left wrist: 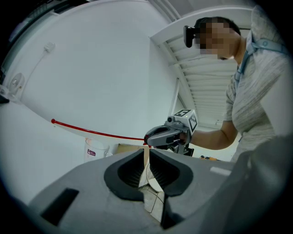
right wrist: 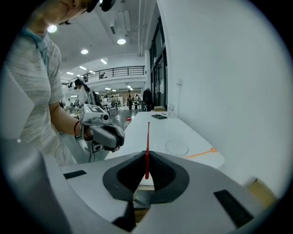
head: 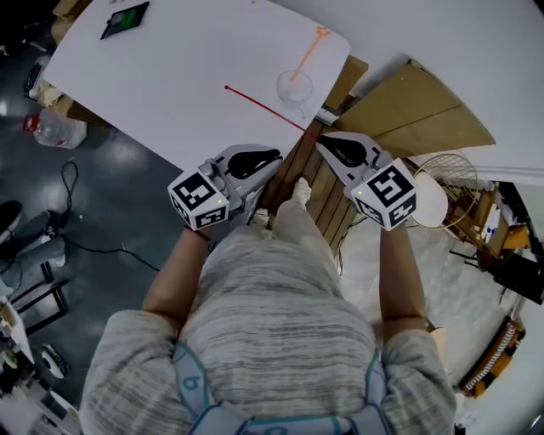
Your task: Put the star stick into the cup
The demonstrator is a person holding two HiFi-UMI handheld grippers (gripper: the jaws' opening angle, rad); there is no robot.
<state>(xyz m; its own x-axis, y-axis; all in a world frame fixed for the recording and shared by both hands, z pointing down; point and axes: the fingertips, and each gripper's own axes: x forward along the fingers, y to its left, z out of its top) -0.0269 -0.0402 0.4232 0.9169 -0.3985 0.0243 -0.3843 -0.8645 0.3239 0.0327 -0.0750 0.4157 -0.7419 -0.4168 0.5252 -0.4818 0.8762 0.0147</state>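
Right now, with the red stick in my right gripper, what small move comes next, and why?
Probably turn the right gripper so the free end of the red stick comes over the clear cup. The jaws are shut on the stick's near end, and in the head view its far end lies left of the cup.

We lose lower end of red stick (right wrist: 147, 141) between closed jaws of right gripper (right wrist: 147, 159); cannot tell how deep it sits. Its far tip is too small in head view for us to name a shape. Container (left wrist: 95, 149) beyond left gripper (left wrist: 146, 157): base hidden behind gripper body, label print too small to read; we cannot tell whether it is the cup. Tablet (head: 125, 19) screen too small to read. Person's torso (head: 272, 323) blocks floor beneath. Wire frame (head: 450, 174): we cannot tell what it is.
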